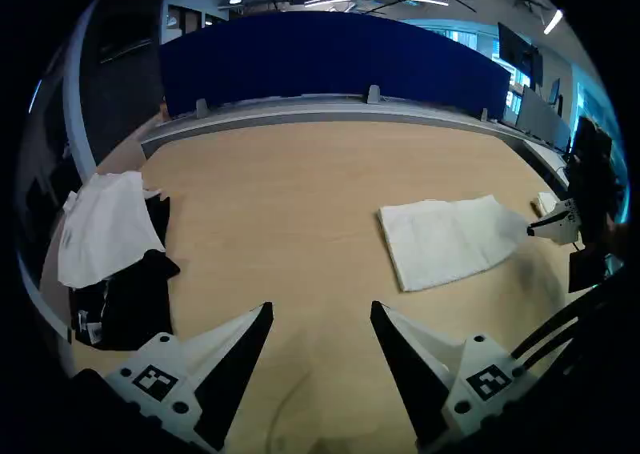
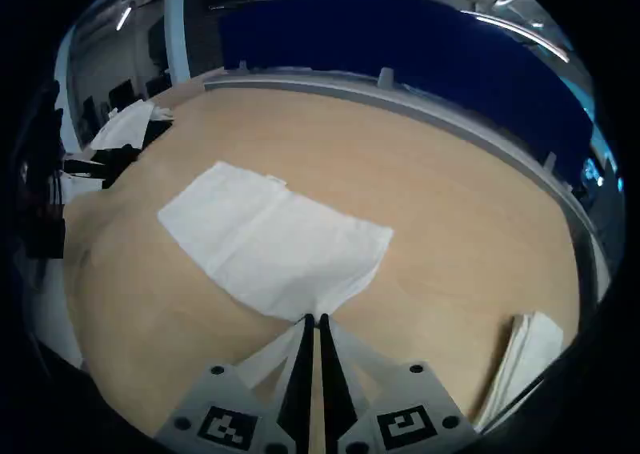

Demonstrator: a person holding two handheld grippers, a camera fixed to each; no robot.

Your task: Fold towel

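On the table (image 1: pixel 320 182): a white towel (image 2: pixel 272 242) lies flat with a crease running across it.
Towel's place, left gripper view: at about 3 o'clock, right of the middle, well apart from the near fingers.
Towel's place, right gripper view: around the middle, its near edge drawn to a point at 6 o'clock.
Left gripper (image 1: pixel 321 305): at 6 o'clock in its own view, fingers spread wide, bare tabletop between them, holding nothing.
Right gripper (image 2: pixel 314 319): fingers pressed together, with the pointed near corner of the towel pinched at their tips. It also shows in the left gripper view at 3 o'clock, at the towel's far right edge.
White cloth (image 1: pixel 108 226): at 9 o'clock in the left gripper view, draped at the table's left edge.
Black cloth (image 1: pixel 132 302): touching the white cloth, partly under it, at about 8 o'clock.
Stack of white cloths (image 2: pixel 520 358): at about 4 o'clock in the right gripper view, near the table's edge, apart from the towel.
Blue partition (image 1: pixel 320 58): at 12 o'clock, standing along the table's far side.
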